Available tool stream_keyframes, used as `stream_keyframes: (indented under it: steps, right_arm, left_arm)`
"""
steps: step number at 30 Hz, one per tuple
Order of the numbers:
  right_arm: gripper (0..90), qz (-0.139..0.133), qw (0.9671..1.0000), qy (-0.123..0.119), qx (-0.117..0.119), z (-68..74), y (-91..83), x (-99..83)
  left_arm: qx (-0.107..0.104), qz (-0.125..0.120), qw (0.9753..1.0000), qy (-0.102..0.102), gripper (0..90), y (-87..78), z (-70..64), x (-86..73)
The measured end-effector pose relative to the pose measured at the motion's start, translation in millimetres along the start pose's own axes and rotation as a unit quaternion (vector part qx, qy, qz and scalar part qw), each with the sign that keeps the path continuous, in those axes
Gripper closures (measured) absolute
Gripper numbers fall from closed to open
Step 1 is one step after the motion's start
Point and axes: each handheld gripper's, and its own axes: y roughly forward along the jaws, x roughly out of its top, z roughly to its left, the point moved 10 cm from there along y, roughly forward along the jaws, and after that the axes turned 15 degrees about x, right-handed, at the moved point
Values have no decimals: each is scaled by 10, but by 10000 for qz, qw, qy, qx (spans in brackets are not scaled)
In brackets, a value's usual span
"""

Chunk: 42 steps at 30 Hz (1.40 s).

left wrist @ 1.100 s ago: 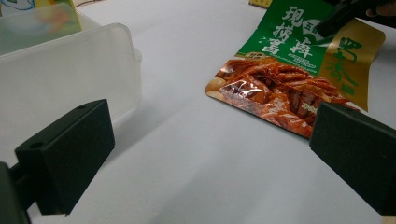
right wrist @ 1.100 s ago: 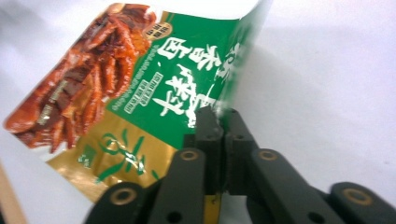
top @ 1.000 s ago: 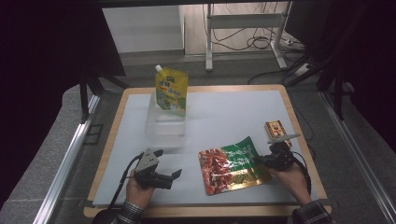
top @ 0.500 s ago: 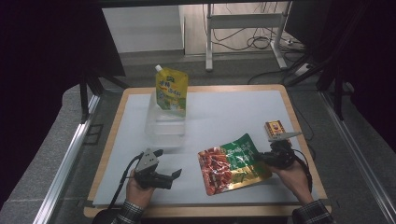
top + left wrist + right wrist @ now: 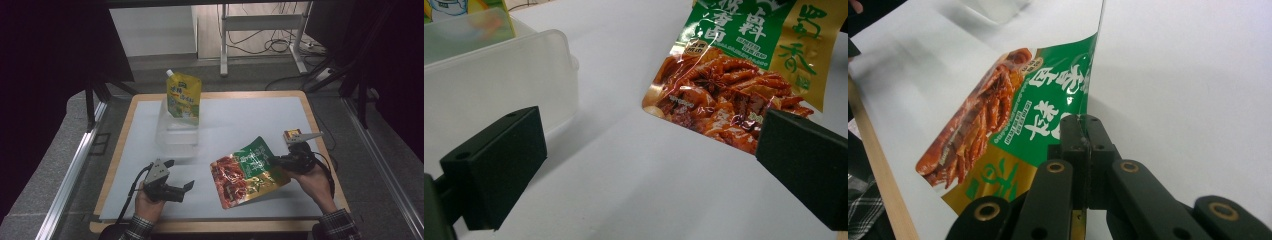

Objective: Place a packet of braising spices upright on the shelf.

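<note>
lifted slightly off the white table [image 5: 260,115], snack pouch [image 5: 247,172] stays clamped in right gripper [image 5: 280,161]; left gripper [image 5: 177,176] gapes.

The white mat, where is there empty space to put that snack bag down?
The white mat is bare across its far right, between the yellow spouted pouch and the small box. Another bare strip runs between the left gripper and the snack bag. It is crowded around the clear plastic container and near the right gripper.
</note>
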Motion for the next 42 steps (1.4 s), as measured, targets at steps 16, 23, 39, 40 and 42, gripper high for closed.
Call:
stream_keyframes:
  steps: [16,23,39,40,42]
  right_arm:
    - [896,95,9995,-255,180,176,-58,414]
    - [896,93,9991,-337,238,243,-92,535]
    - [897,264,9970,-719,112,393,-137,881]
    - [897,267,9969,-732,123,400,-137,904]
    - [897,286,9965,-777,108,407,-141,955]
  left_arm:
    - [27,-84,10000,-30,0,-30,24,26]
    - [39,-69,10000,-15,0,-31,30,23]
    - [69,-91,9999,2,0,-36,43,28]
    - [67,-95,9999,4,0,-36,43,29]
    - [60,-101,9999,1,0,-37,44,31]
